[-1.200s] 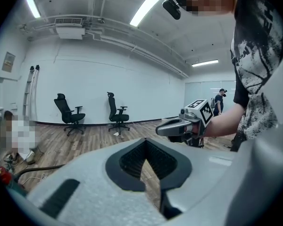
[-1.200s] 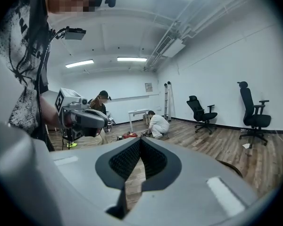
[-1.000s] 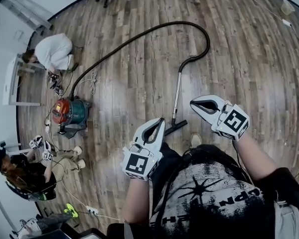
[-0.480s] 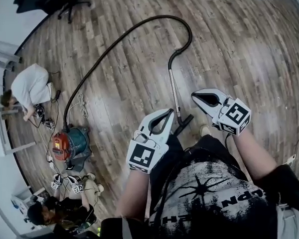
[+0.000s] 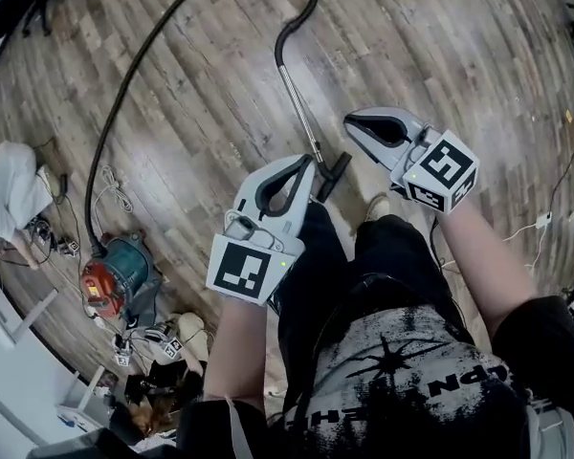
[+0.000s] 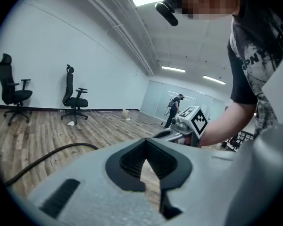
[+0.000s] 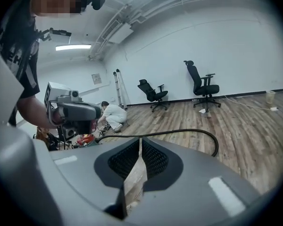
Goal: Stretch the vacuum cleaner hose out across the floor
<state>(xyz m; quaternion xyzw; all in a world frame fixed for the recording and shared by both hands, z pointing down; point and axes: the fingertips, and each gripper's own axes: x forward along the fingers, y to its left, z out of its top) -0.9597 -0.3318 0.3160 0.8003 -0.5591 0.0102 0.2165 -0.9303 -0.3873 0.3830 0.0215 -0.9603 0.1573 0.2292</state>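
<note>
A black hose [image 5: 124,84] runs from the red and teal vacuum cleaner [image 5: 120,280] up the floor. It curves round at the top to a metal wand [image 5: 301,113] that ends in a floor nozzle [image 5: 333,175]. My left gripper [image 5: 306,161] hangs just left of the nozzle, shut and empty, and its tips meet in the left gripper view [image 6: 145,141]. My right gripper [image 5: 349,120] hovers just right of the wand. Its jaws have just been opening to a thin slit [image 7: 140,139] with nothing between them. The hose [image 7: 179,132] lies on the floor beyond.
A person in white [image 5: 10,189] crouches at the left by loose cables [image 5: 110,194]. Another person sits near the vacuum at the lower left. Office chairs [image 6: 74,100] [image 7: 203,91] stand along the wall. A white cord [image 5: 540,223] lies at the right.
Both grippers have come down and closer to the nozzle and wand. The head view has swung, so the vacuum and hose now lie further left and lower.
</note>
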